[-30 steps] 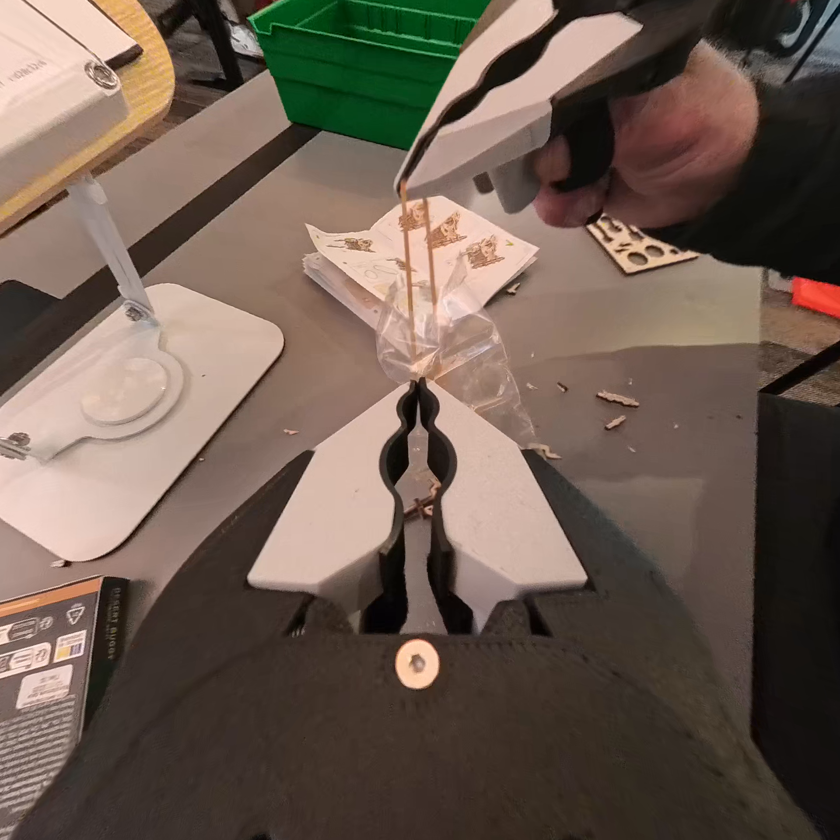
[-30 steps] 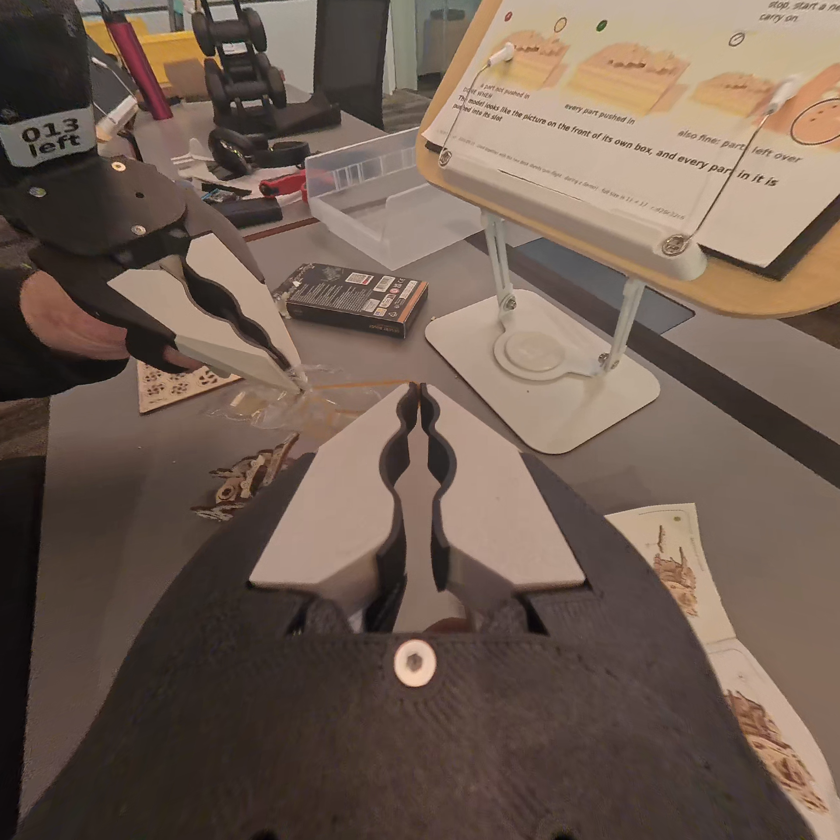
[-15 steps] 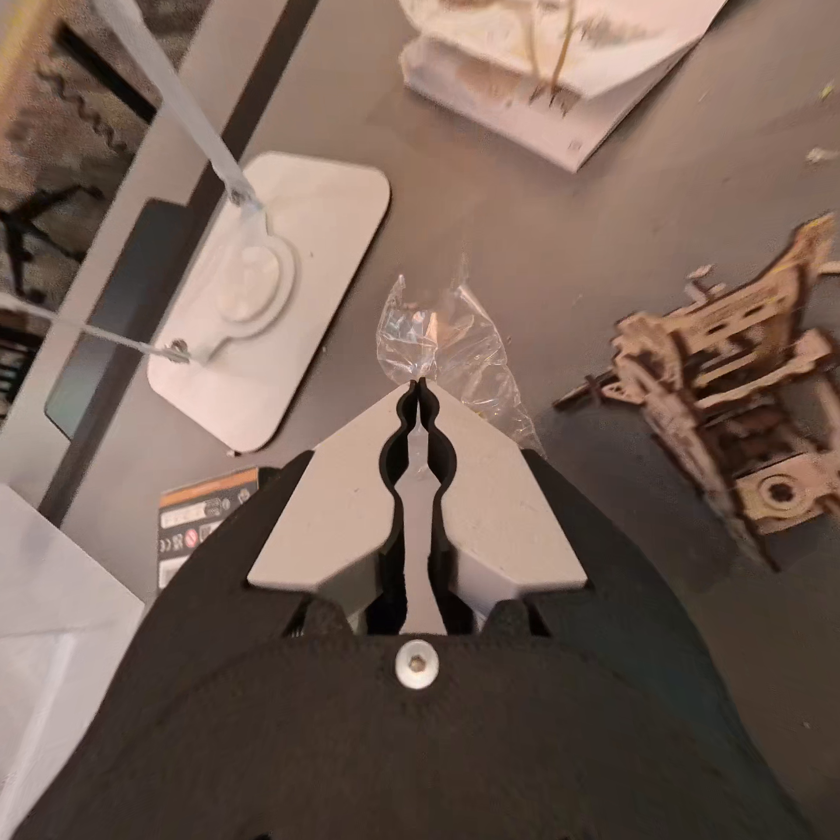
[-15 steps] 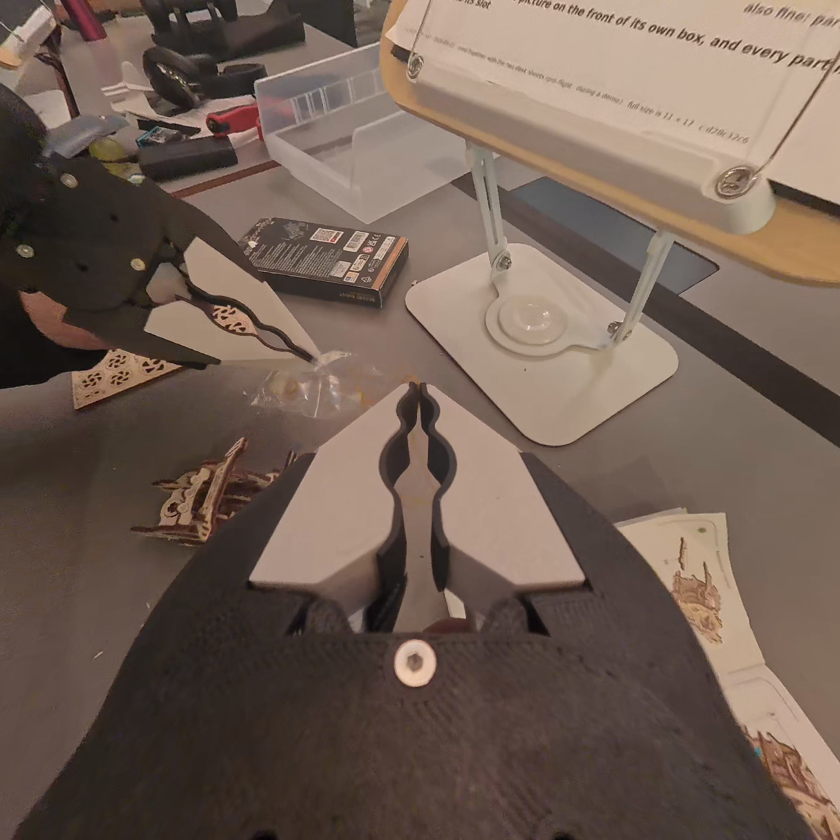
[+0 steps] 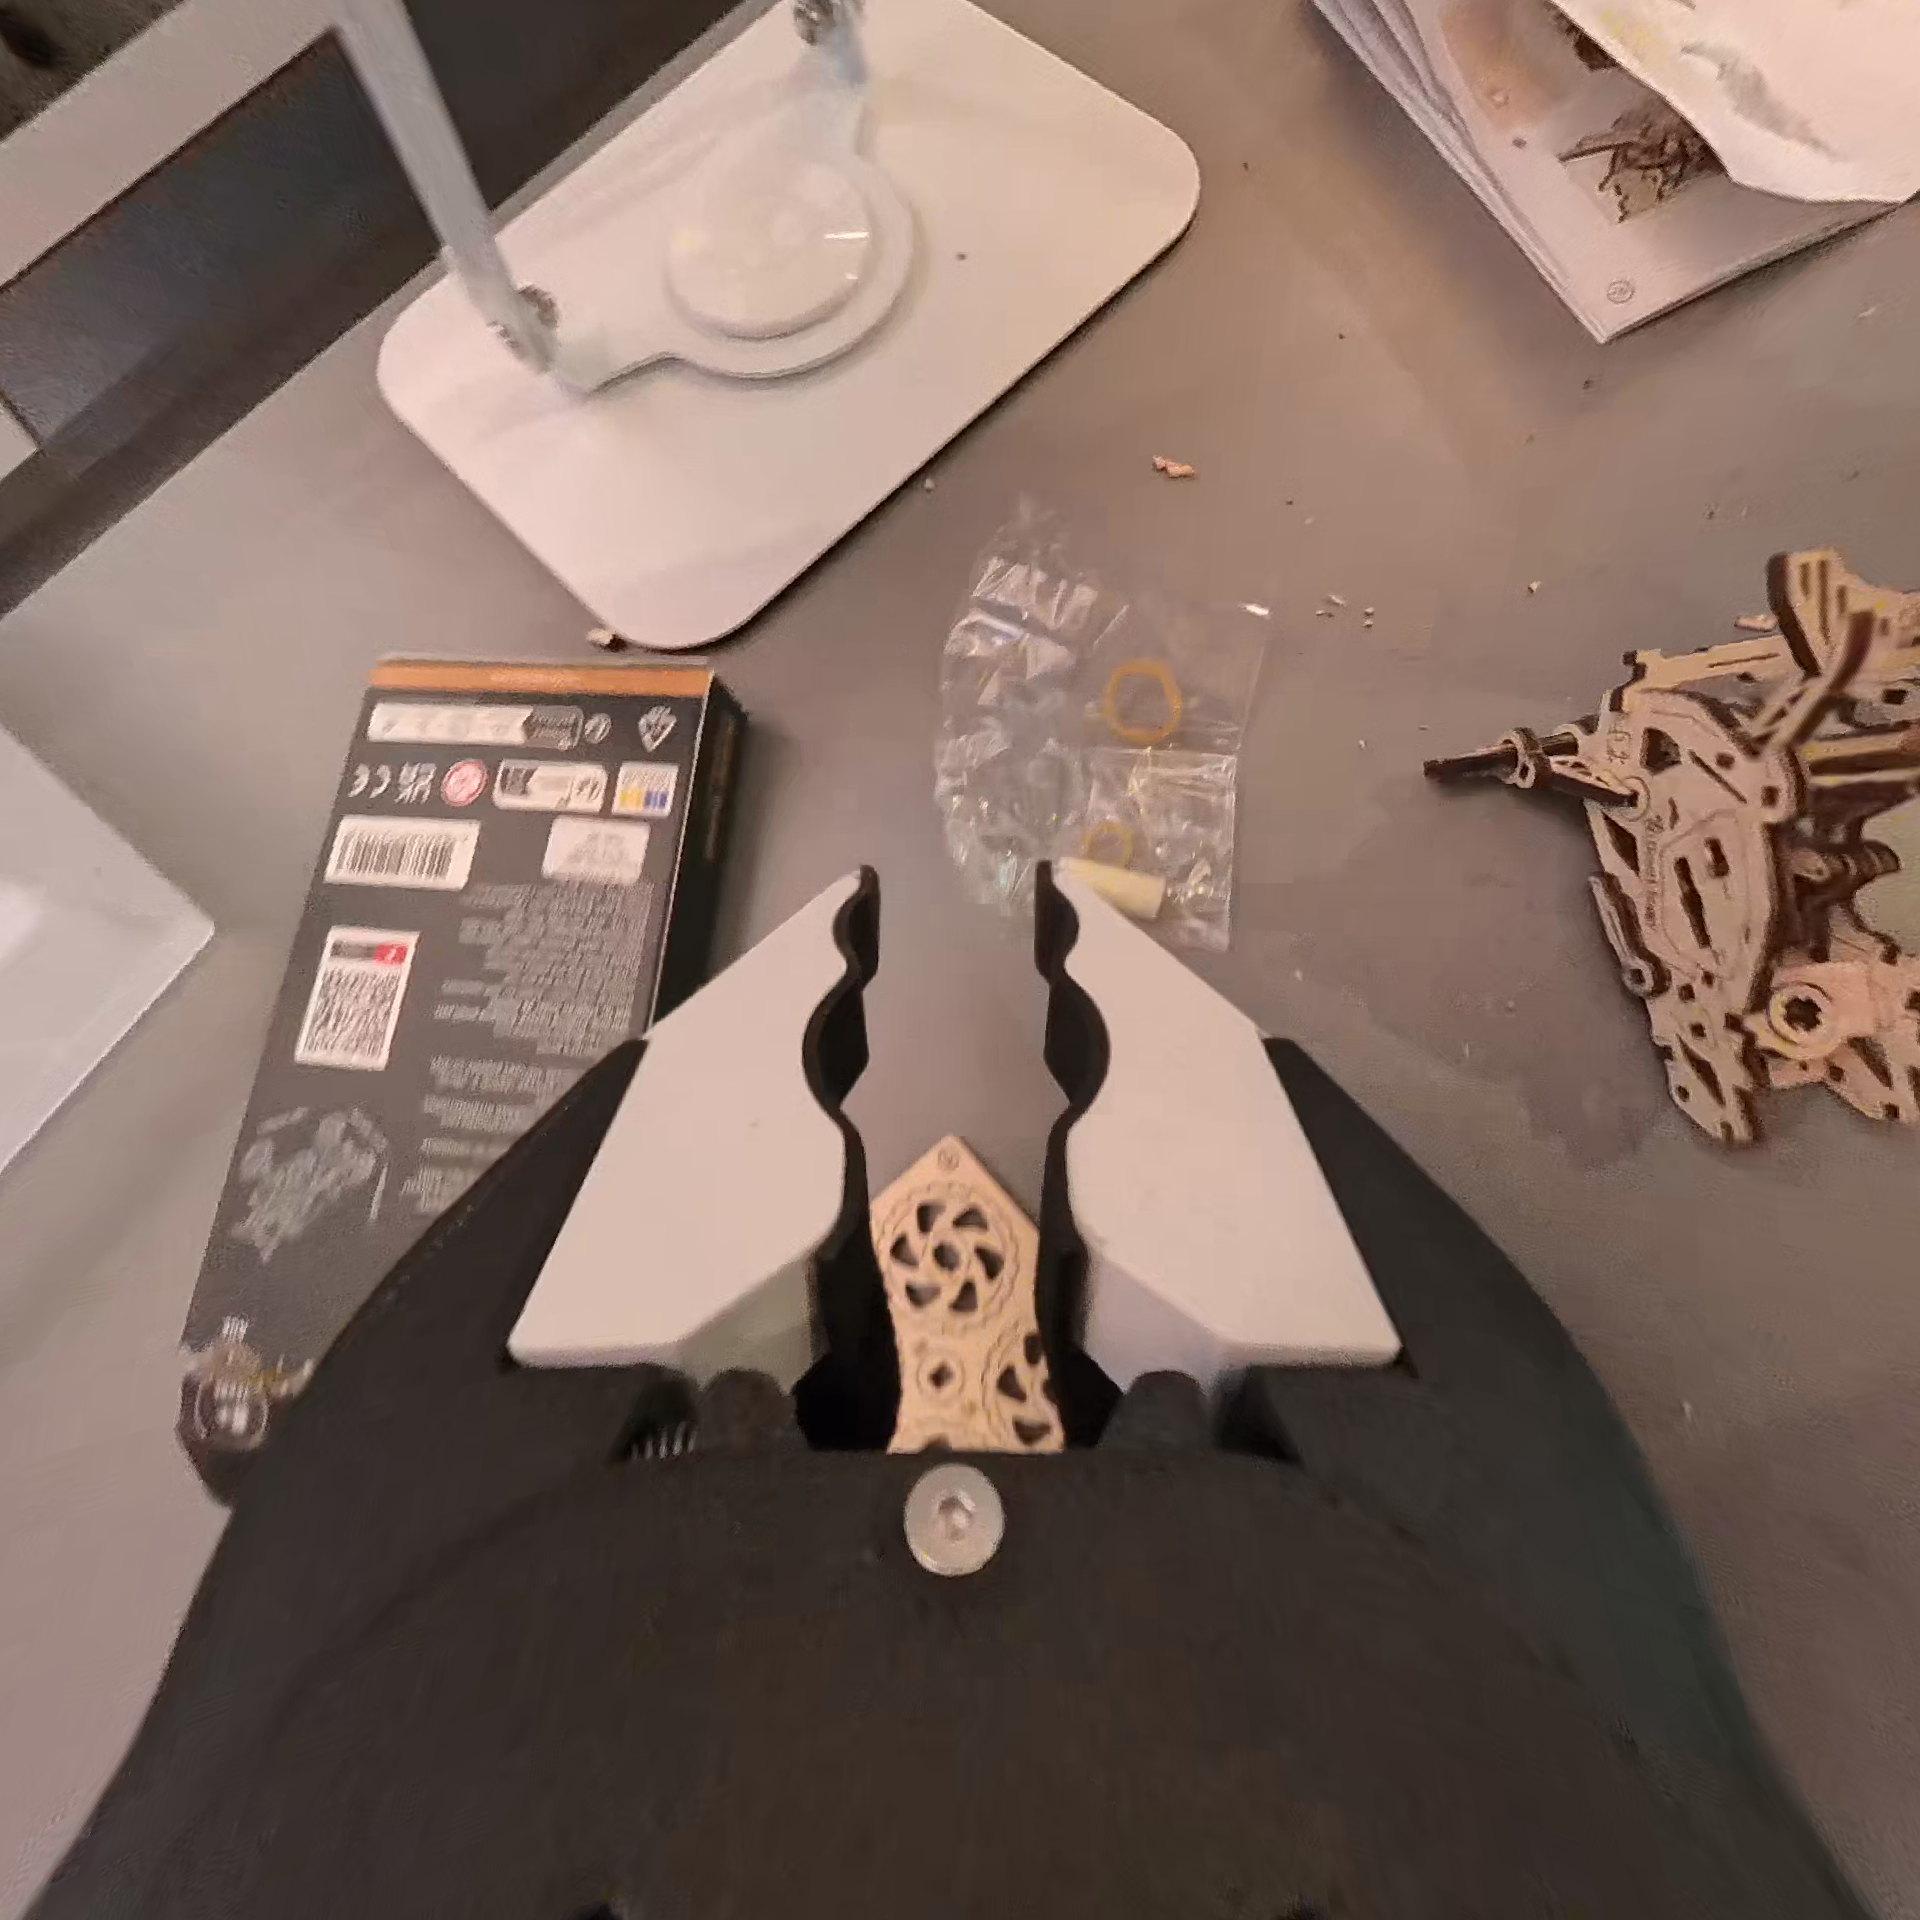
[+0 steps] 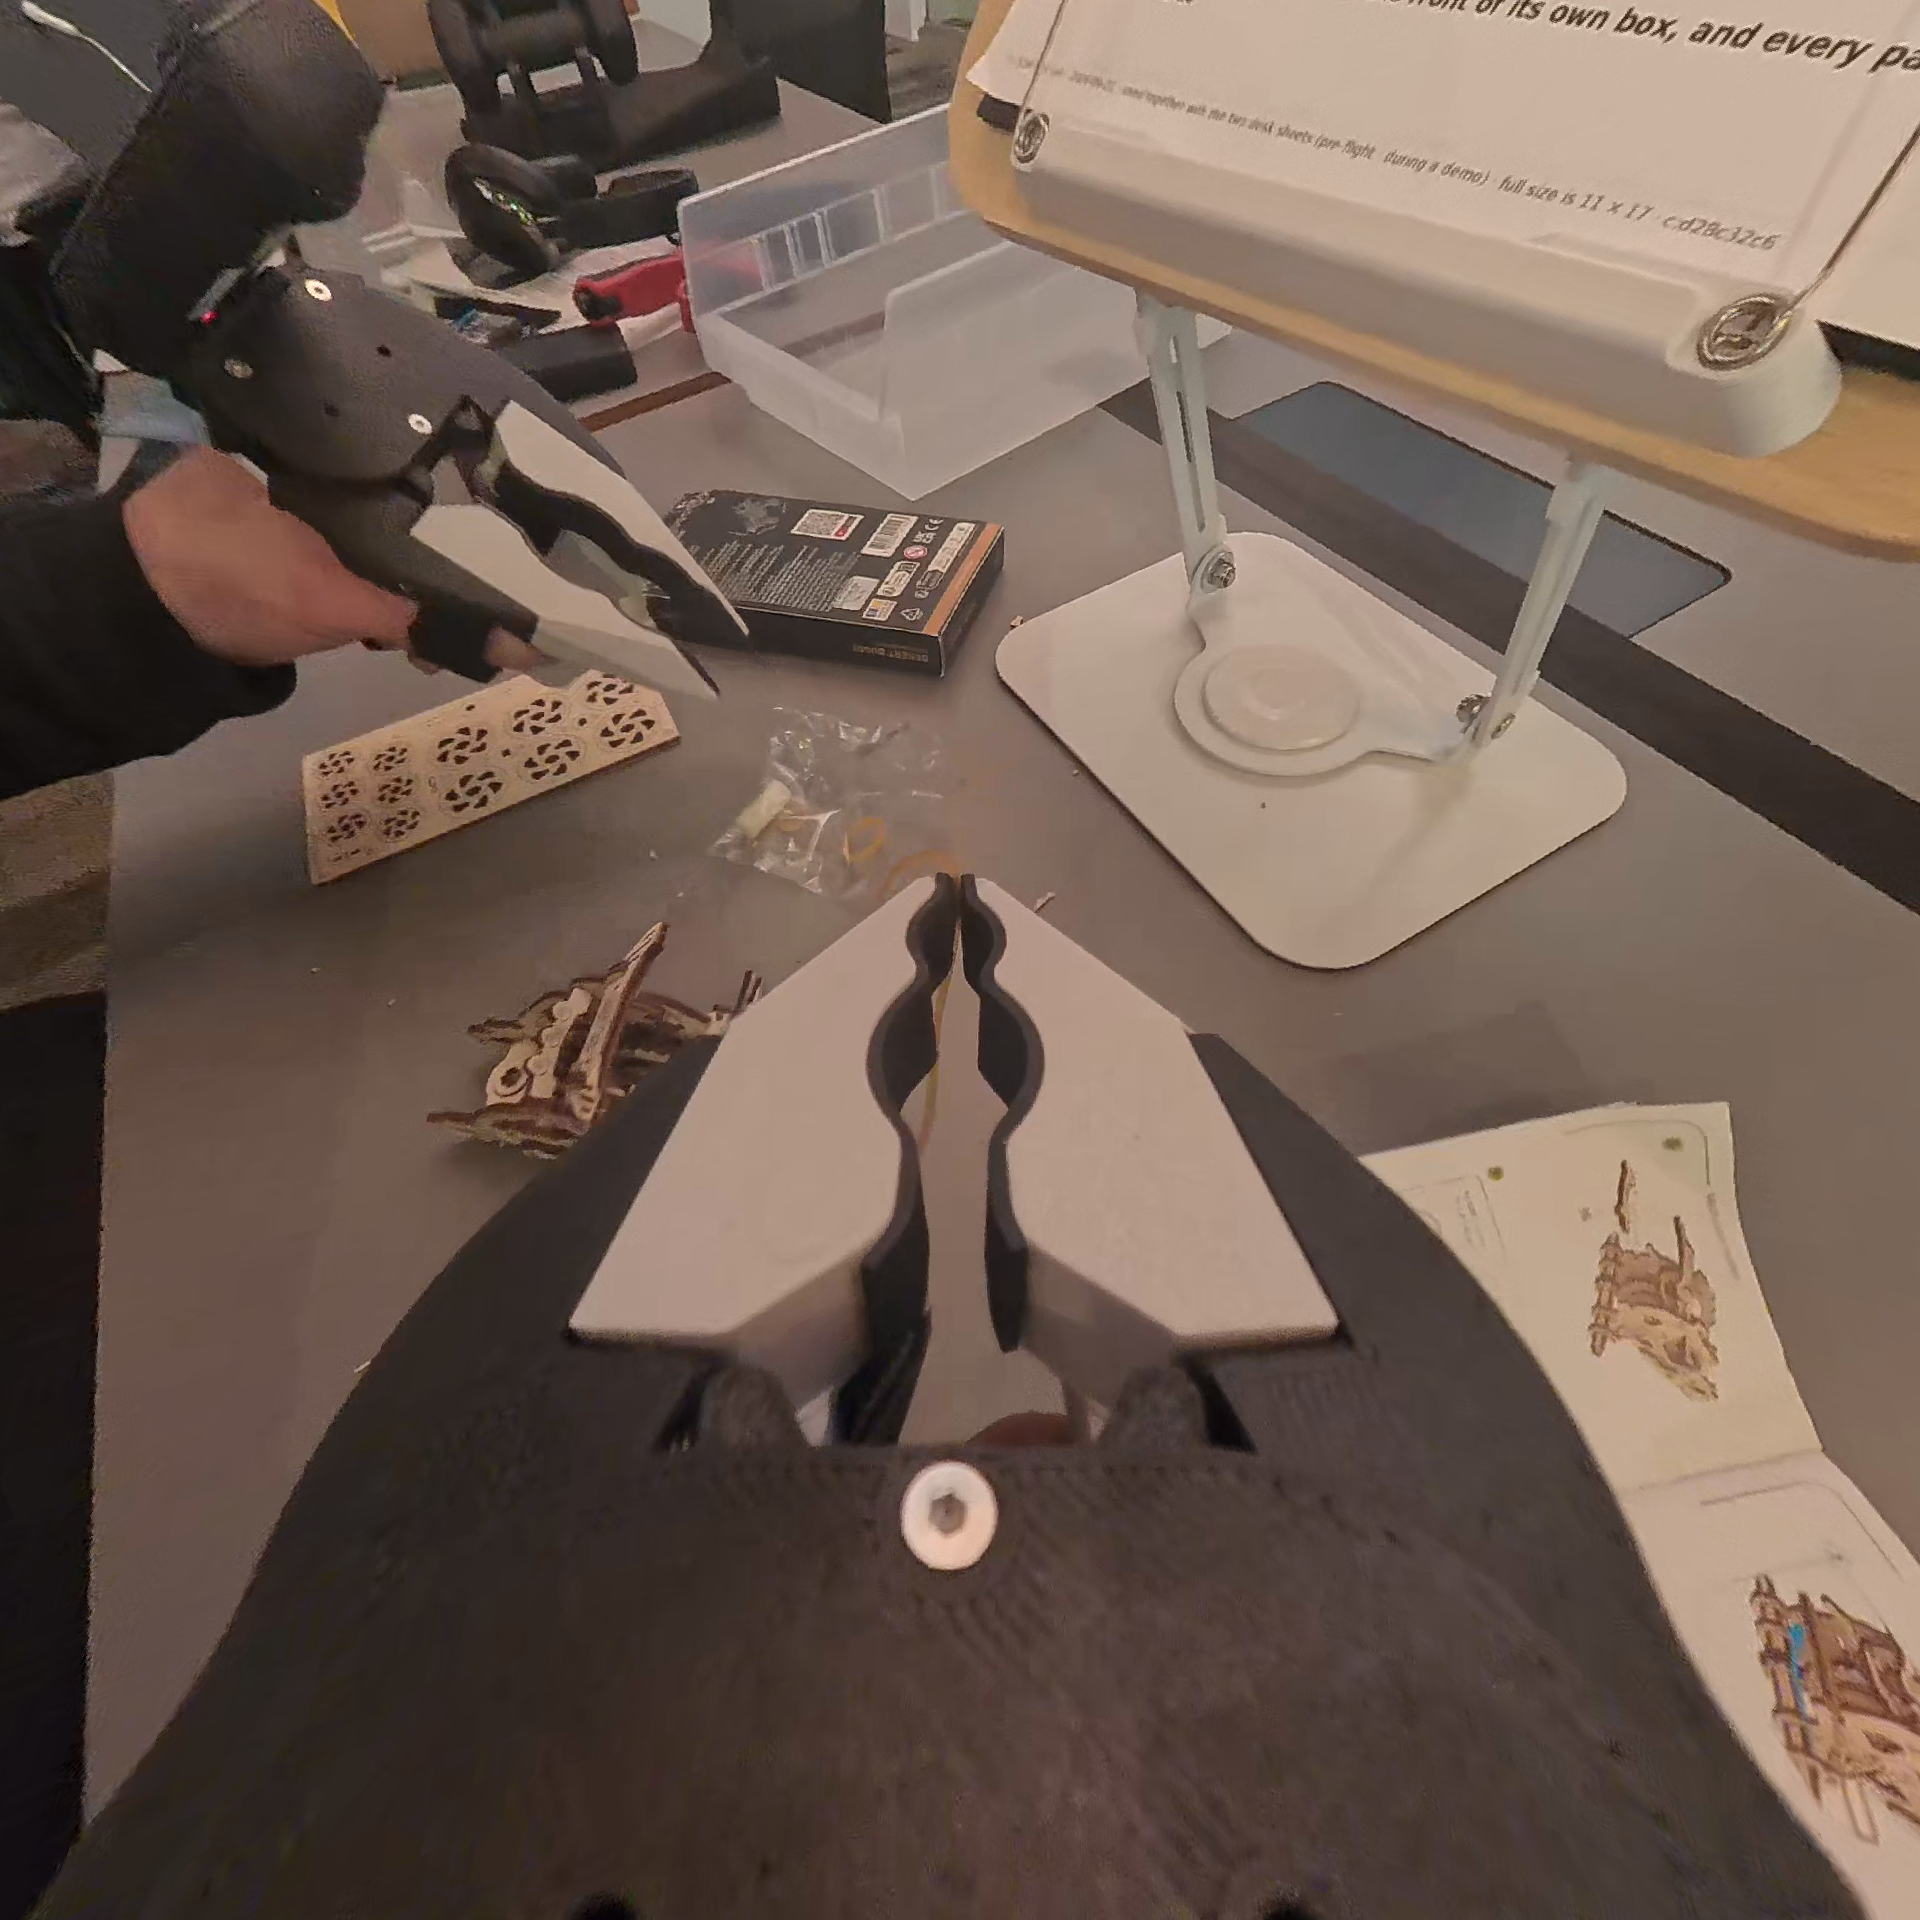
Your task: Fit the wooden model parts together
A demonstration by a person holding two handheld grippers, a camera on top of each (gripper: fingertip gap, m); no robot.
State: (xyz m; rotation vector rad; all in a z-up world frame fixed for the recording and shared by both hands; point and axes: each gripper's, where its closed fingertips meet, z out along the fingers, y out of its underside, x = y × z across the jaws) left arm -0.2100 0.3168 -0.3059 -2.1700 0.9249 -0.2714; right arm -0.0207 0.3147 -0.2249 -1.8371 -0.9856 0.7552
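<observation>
- Our left gripper (image 5: pixel 956 894) is hovering with fingers spread, gripping nothing, the bag (image 5: pixel 1091 769) just ahead at 12 o'clock.
- Our right gripper (image 6: pixel 956 883) is pinching a rubber band (image 6: pixel 940 1049).
- The model (image 5: pixel 1745 914) is lying at 3 o'clock, bare table (image 5: pixel 1403 1299) around it.

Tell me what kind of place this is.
Probably a lab or workshop desk set up for a recorded assembly demo: an instruction sheet on a white stand, a clear parts bin, spare gripper gear behind.
</observation>
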